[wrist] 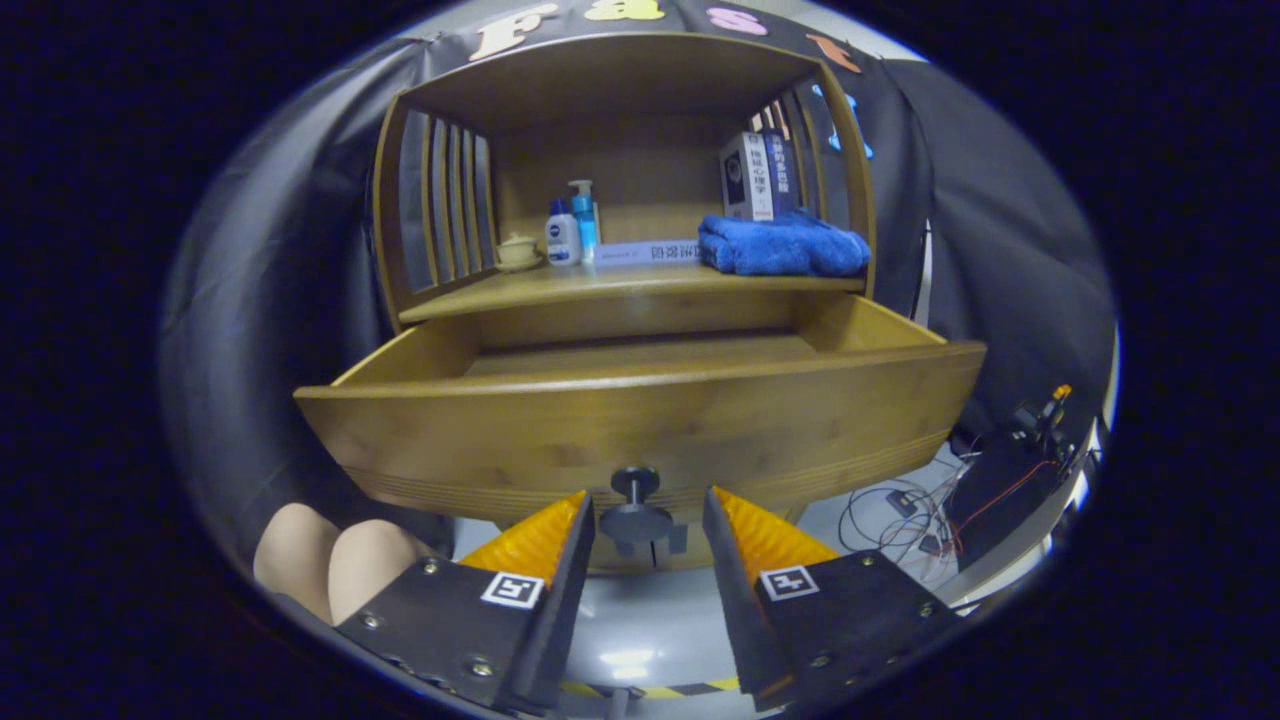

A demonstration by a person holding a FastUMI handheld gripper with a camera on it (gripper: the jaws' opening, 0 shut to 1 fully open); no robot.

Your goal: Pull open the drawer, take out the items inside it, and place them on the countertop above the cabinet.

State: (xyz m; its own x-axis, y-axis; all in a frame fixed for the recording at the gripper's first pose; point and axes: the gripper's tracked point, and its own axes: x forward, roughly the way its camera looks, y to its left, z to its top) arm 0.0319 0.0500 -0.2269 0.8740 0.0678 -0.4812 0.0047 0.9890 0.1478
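My fingers (648, 520) stand apart, released, one on each side of the dark round knob (636, 505) on the drawer (640, 440) front. The knob sits in the gap between them, and neither finger presses on it as far as I can tell.

The drawer is pulled well out of the wooden cabinet (620, 130), its curved front just ahead of my fingertips. From my low angle I see the bare wooden floor at the back of the drawer and its two side walls; the front part of the inside is hidden behind the drawer front, so I cannot tell what lies there.

Above the drawer is the countertop (600, 285) of the cabinet, an open shelf space with slatted sides. On it, toward the left, stands a small pale lidded cup (517, 250) on a saucer, with a white bottle (562, 240) just beside it and a blue pump bottle (584, 220) touching or nearly touching that one. A flat book (645, 252) lies behind them along the back. To the right, a folded blue towel (782, 245) rests on the countertop, and upright books (757, 175) stand behind it against the slats.

Below and left of my fingers, part of a person's hand (330, 560) shows. Off to the right, cables (900, 510) trail across the pale floor.
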